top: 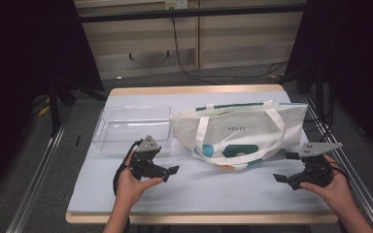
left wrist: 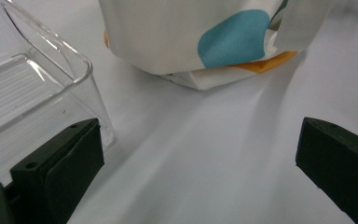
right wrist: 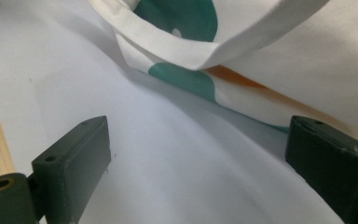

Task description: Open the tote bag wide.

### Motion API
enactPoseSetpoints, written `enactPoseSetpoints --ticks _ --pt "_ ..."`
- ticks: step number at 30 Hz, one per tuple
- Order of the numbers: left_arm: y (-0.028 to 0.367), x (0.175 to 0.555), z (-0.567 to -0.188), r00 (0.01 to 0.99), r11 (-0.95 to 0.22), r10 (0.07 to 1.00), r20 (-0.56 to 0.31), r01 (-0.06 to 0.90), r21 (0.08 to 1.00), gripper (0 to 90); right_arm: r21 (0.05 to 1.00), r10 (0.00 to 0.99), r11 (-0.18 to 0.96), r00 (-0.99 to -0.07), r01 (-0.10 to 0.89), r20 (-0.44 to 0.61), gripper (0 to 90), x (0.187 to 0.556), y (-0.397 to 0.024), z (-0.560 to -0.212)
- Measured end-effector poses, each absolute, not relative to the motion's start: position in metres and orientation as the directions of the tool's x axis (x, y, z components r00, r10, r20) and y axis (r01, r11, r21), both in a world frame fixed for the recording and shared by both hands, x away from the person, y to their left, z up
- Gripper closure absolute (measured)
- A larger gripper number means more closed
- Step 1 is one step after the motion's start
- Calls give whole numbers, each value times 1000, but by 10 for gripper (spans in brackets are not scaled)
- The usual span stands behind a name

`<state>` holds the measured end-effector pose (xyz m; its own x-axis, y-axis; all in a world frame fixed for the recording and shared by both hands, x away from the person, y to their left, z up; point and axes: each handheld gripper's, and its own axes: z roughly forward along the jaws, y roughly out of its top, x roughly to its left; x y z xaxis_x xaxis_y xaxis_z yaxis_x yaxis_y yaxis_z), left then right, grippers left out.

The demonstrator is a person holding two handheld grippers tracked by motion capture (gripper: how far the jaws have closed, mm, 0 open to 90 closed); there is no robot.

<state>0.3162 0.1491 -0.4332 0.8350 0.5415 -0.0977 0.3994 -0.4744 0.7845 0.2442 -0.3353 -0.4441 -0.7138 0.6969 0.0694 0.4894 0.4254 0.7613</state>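
The tote (top: 238,131) lies flat across the middle of the table (top: 194,194), handles (top: 201,136) draped over its front face; the clear bin (top: 131,127) sits just to its left, touching or nearly so. Both grippers hover near the front edge, well short of the cloth: the left gripper (top: 167,174) points toward the tote's lower left corner, jaws spread wide with nothing between them; the right gripper (top: 285,167) faces the lower right corner, jaws likewise wide and empty.

The likely trouble is the fabric itself; a limp tote gives no firm edge, so a jaw closing on one layer may lift the front panel alone, or pinch a handle instead of the rim, and the bag stays shut. In the left gripper view the bin wall stands just beside the left jaw; a careless sweep could knock or shove the bin. If the two hands pull unevenly the tote may slide across the smooth mat rather than open; something orange shows under its lower edge, and what it is I cannot tell.
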Motion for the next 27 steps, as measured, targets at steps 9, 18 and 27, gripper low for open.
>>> enactPoseSetpoints --ticks 9,18,27 --pt "141 325 -418 849 -486 519 -98 387 784 50 774 695 411 -715 481 76 80 250 -334 -433" --pt "138 331 -398 858 -498 507 -79 367 786 68 788 698 391 -711 476 83 111 258 -337 -416" --pt "138 339 -387 866 -509 492 -89 369 778 88 793 675 402 -733 458 82 148 263 -332 -401"
